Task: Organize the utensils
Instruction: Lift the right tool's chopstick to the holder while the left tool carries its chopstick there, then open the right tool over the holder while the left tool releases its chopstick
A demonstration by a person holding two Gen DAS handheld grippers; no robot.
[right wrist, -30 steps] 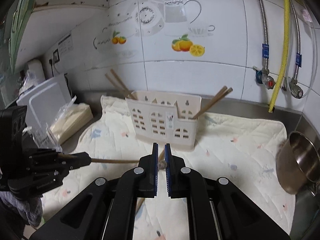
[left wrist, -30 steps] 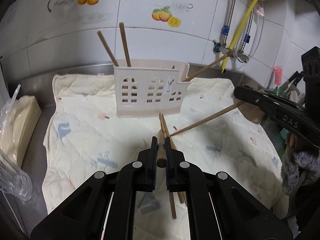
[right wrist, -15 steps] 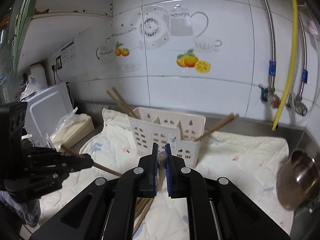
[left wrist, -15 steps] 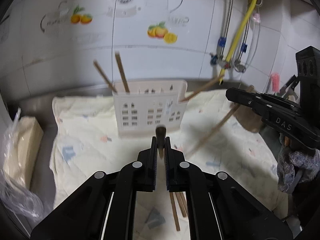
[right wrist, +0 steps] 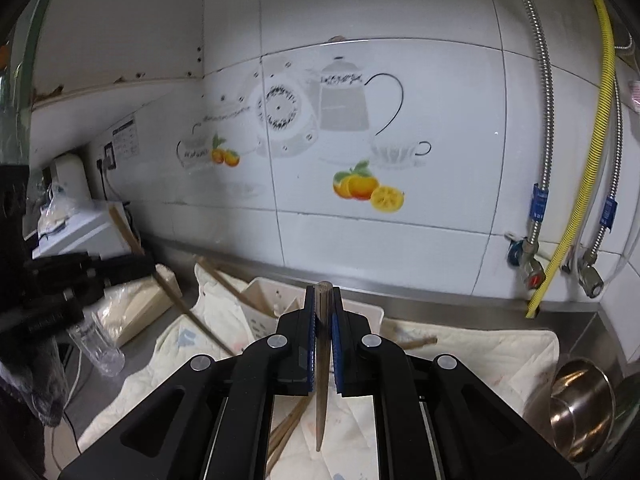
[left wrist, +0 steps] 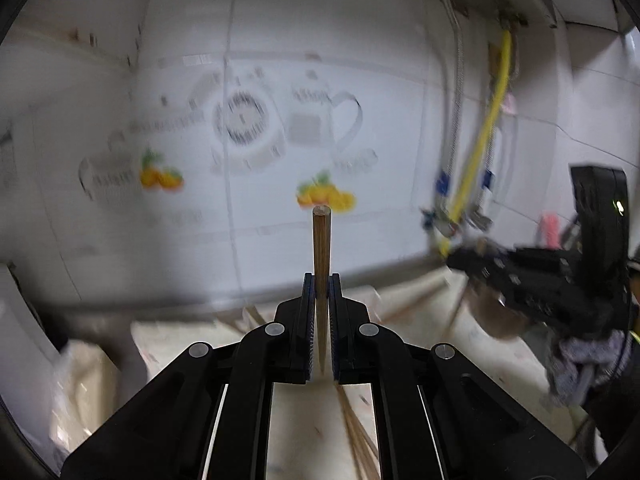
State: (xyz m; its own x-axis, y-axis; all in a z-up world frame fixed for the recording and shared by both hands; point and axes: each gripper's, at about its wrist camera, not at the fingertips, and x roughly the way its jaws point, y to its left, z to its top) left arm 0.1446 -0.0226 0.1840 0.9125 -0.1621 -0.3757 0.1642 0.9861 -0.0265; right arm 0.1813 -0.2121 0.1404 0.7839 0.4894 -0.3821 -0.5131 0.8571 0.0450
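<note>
White tiled wall (right wrist: 400,240) fills the upper frame above a cloth-covered counter (right wrist: 480,344). Left gripper (left wrist: 320,280) is clamped on an upright chopstick (left wrist: 321,248) at centre; right gripper (right wrist: 322,292) pinches another chopstick (right wrist: 322,360), with the utensil holder (right wrist: 264,312) just behind it.

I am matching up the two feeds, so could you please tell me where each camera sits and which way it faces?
Left wrist: sits on the left tongs, facing the tiled wall; shows the tongs shut on a chopstick, the right tongs at right.
Right wrist: sits on the right tongs, facing wall and utensil holder; shows the tongs shut on a darker chopstick.
Shared: fruit decal, yellow hose.
</note>
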